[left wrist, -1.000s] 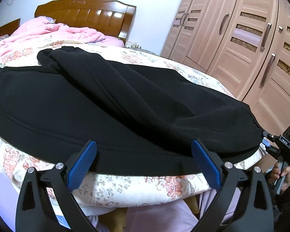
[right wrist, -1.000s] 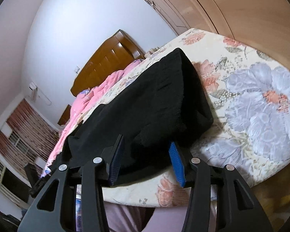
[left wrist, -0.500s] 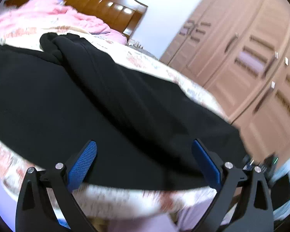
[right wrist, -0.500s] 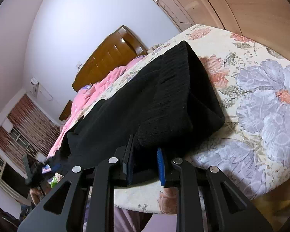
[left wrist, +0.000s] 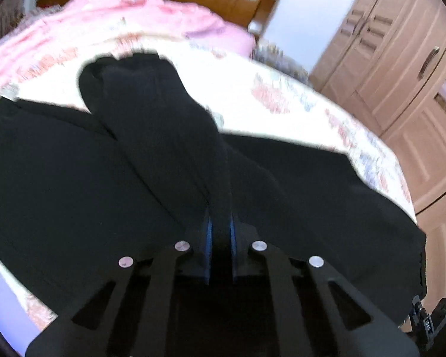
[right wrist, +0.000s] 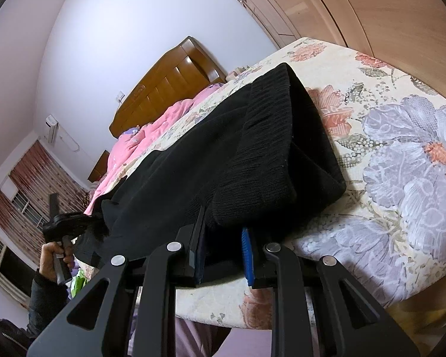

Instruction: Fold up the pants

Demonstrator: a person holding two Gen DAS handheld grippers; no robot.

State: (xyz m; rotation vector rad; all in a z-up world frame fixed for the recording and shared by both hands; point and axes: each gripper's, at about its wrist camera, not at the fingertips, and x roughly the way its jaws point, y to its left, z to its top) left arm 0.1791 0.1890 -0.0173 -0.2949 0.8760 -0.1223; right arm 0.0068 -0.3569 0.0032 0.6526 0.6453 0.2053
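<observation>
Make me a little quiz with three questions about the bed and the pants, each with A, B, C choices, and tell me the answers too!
1. Where do the black pants lie?
A. on the flowered bed
B. on the floor
C. inside the wardrobe

2. What colour is the blanket bunched near the headboard?
A. green
B. pink
C. grey

3. What is the left gripper doing?
A. standing wide open above the pants
B. holding a pillow
C. pinching a ridge of the pants fabric

Answers:
1. A, the pants are spread over the flowered bed cover in both views.
2. B, the heaped blanket in front of the wooden headboard is pink.
3. C, its blue pads are closed with a fold of black cloth between them; the right gripper likewise clamps the ribbed waistband end.
</observation>
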